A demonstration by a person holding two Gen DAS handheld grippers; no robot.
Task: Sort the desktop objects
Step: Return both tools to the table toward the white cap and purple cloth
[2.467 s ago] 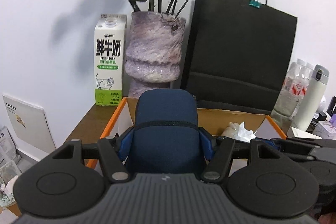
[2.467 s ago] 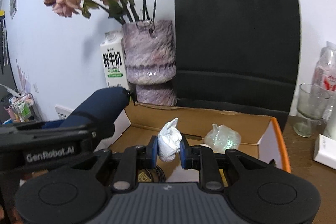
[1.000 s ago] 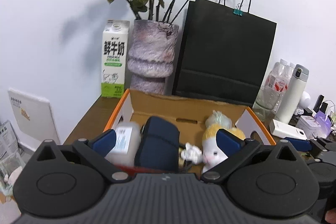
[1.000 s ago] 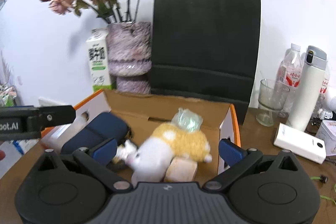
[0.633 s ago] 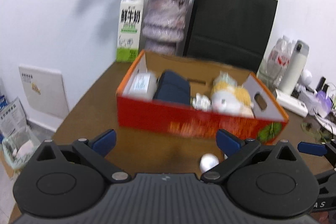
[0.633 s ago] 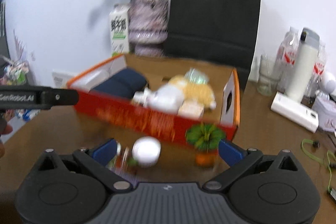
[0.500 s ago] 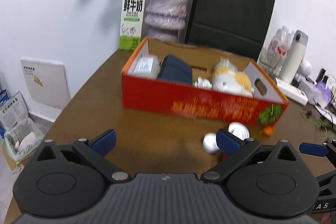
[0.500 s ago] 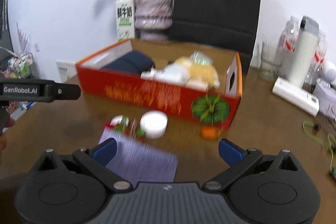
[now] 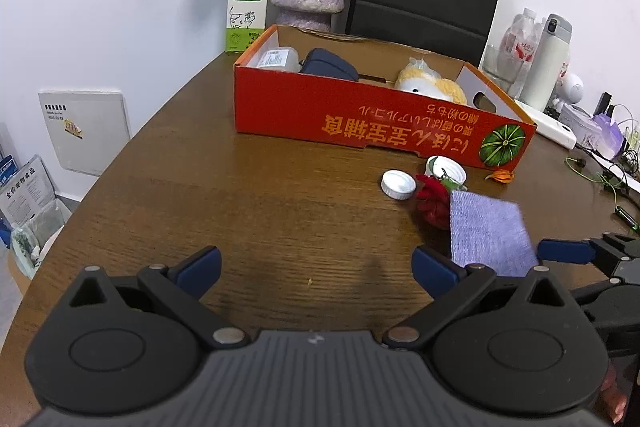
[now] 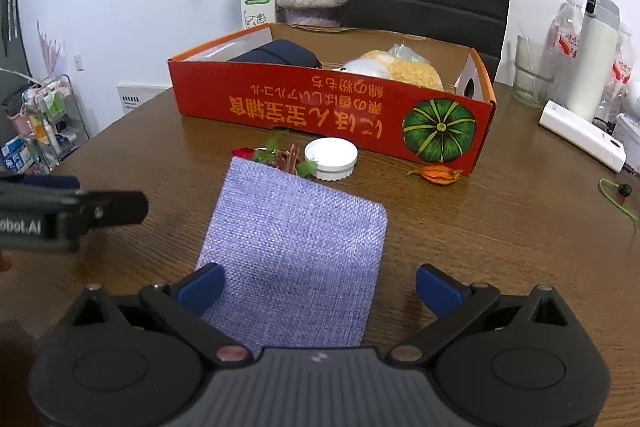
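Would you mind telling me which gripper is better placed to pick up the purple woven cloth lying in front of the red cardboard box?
Right. The right gripper is open with the purple woven cloth directly between its fingers. The left gripper, also open, faces bare wooden table; the cloth lies off to its right.

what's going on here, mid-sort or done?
Mid-sort. A person holds two grippers over the table, and neither grips anything. The right gripper is open over the purple cloth, its jaws just closing slightly. The left gripper is open over bare wood. The red box already holds a dark pouch and plush toy; two white caps remain outside.
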